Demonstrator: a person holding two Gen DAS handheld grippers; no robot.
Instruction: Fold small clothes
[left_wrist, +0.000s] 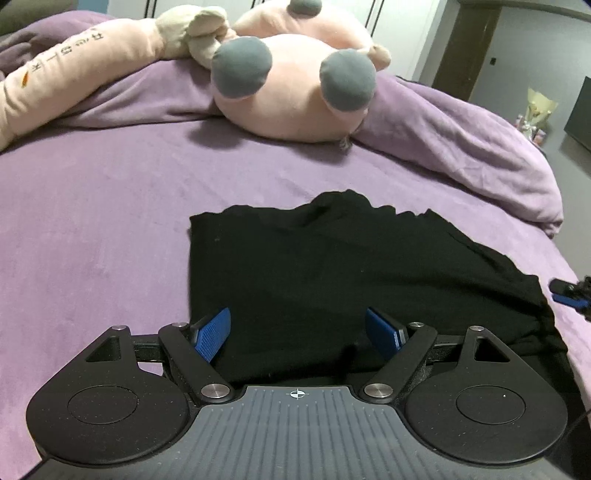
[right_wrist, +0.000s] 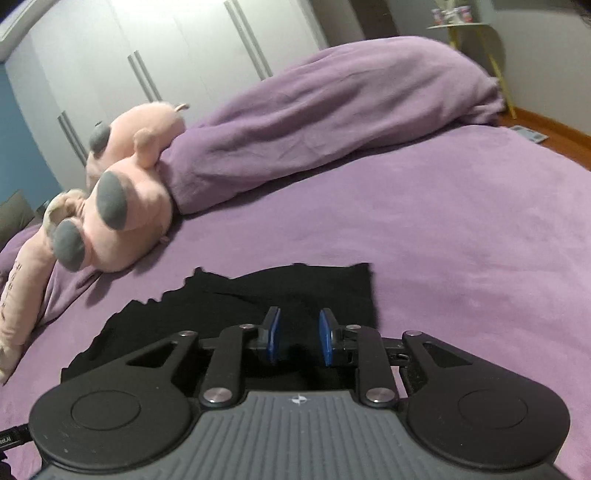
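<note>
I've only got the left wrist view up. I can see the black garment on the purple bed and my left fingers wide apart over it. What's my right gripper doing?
Observer: The right gripper sits low over the black garment, its jaws partly open with a gap between the blue pads; nothing is pinched.
Operator: Which part of the cloth is it over?
Observer: The end near the square corner; bare purple bedspread lies just beyond that edge.
Operator: Anything past the bed on that side?
Observer: Yes, a small round side table with yellow legs stands behind the rolled purple duvet.
</note>
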